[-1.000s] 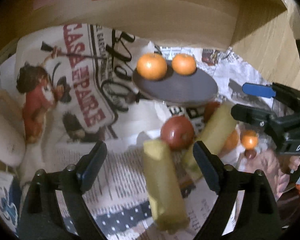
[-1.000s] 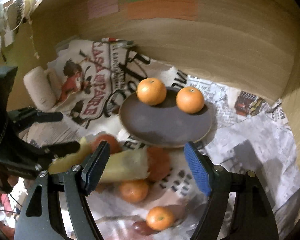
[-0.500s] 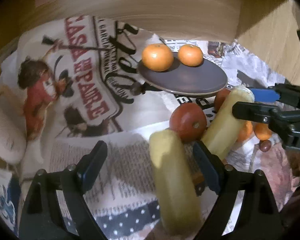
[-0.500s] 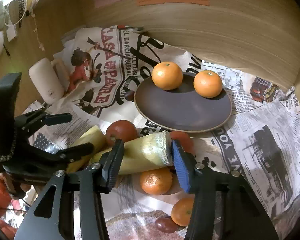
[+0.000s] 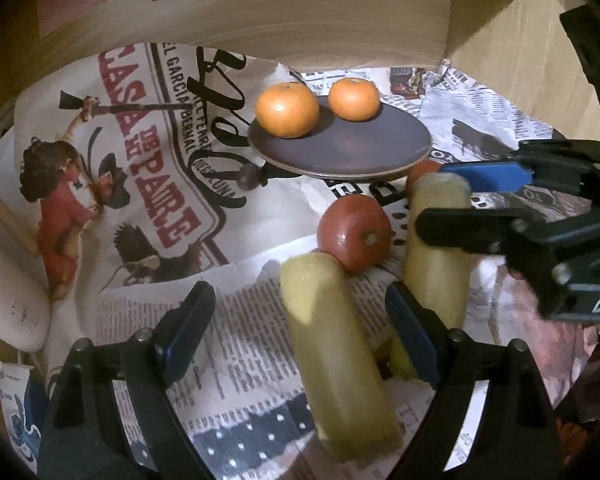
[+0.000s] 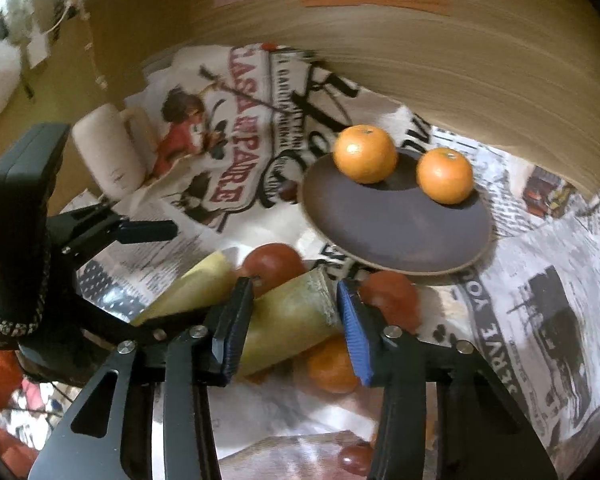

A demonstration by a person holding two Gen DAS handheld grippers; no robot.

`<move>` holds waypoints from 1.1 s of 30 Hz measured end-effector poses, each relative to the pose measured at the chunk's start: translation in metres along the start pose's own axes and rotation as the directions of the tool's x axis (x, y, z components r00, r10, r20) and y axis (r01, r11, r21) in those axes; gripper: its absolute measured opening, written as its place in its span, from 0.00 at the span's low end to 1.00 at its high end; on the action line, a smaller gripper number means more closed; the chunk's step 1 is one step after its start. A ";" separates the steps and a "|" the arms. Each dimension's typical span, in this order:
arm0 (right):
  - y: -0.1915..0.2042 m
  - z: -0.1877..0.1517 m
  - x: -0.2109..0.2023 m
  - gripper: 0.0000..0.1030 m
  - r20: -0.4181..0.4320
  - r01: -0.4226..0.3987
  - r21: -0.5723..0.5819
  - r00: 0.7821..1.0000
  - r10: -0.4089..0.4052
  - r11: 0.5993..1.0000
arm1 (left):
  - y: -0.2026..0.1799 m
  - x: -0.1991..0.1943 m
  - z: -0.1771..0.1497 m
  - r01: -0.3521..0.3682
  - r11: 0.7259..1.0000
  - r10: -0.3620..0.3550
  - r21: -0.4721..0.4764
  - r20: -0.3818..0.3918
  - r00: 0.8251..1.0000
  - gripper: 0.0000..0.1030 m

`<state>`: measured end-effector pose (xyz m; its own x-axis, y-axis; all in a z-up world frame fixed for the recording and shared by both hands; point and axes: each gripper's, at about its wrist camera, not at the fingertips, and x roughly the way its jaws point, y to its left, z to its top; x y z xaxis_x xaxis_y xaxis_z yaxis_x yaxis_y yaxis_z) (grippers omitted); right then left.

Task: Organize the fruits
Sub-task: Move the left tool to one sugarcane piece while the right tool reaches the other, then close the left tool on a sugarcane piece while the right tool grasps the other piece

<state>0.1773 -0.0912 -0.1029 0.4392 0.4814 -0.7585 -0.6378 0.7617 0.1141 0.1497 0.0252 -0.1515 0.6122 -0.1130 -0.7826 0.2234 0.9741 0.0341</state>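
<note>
Right wrist view: your right hand-held gripper point(image 6: 296, 316) is clamped on a yellow banana piece point(image 6: 288, 324), its long axis running left-right, cut end just beside the dark plate point(image 6: 396, 236) rim. Two mandarins point(image 6: 365, 153) occupy the plate's far edge; its near half is bare. Your left hand-held gripper point(image 5: 300, 332) stands apart around a second banana piece point(image 5: 332, 348), pointing toward a tomato point(image 5: 354, 232).

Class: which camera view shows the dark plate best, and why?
The right wrist view: the dark plate faces the lens, showing its surface and both oranges. The left wrist view shows the same plate flatter, nearly edge-on.
</note>
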 end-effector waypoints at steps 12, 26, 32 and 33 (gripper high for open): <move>0.006 -0.016 0.000 0.39 -0.045 -0.042 0.018 0.998 0.043 0.999 | 0.000 -0.012 -0.016 0.015 1.000 -0.015 -0.015 0.002 1.000 0.86; 0.007 -0.045 -0.012 0.48 -0.084 -0.102 0.145 0.990 0.115 0.984 | -0.006 -0.019 -0.033 0.061 0.998 -0.061 -0.025 0.018 0.998 0.88; 0.013 -0.044 -0.002 0.63 -0.096 -0.081 0.147 0.991 0.095 0.986 | -0.003 -0.012 -0.039 0.078 0.995 -0.078 -0.066 0.002 0.997 0.91; 0.015 -0.044 0.001 0.64 -0.097 -0.073 0.149 0.991 0.088 0.986 | -0.003 -0.012 -0.040 0.066 0.996 -0.066 -0.056 0.003 0.998 0.91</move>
<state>0.1403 -0.0989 -0.1299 0.3176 0.5025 -0.8042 -0.5669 0.7804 0.2637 0.1113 0.0313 -0.1677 0.5982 -0.1777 -0.7814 0.2203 0.9740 -0.0528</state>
